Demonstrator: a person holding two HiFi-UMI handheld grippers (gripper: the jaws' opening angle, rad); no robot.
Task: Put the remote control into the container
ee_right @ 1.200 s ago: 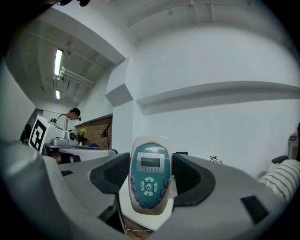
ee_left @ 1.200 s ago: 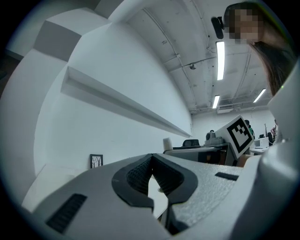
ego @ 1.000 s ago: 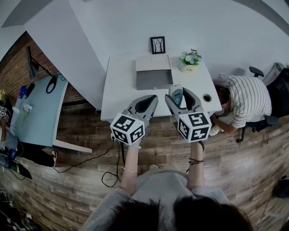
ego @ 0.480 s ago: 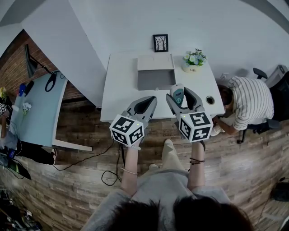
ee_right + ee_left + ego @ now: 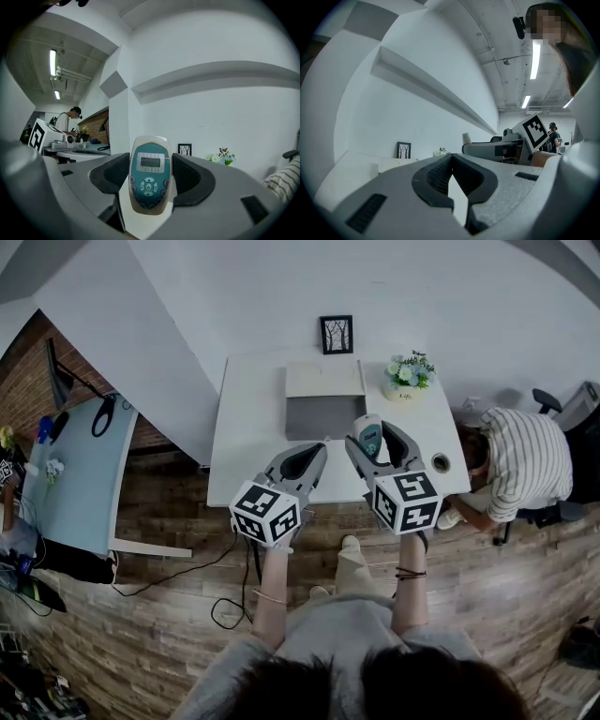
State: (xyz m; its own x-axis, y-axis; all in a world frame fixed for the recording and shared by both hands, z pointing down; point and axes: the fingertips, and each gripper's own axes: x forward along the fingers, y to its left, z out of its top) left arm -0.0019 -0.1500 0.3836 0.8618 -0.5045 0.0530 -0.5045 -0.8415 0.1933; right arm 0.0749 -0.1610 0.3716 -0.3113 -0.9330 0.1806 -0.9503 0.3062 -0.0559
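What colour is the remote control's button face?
Teal: the remote control has a teal face inside a cream-white casing. The right gripper view shows it best.

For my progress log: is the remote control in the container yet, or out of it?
Out. The remote control stands clamped between the right gripper's jaws, short of the container on the table.

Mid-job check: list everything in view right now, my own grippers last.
Table: one, white, against the wall.
Container: one, grey, lid open, table's back.
Picture frame: one, black, behind the container.
Flower pot: one, white, table's back right.
Remote control: one, white and teal, between the right jaws.
Side table: one, pale blue, far left.
Person: one, striped shirt, right of the table.
Left gripper: grey, jaws together, empty.
Right gripper: grey, holding the remote control.
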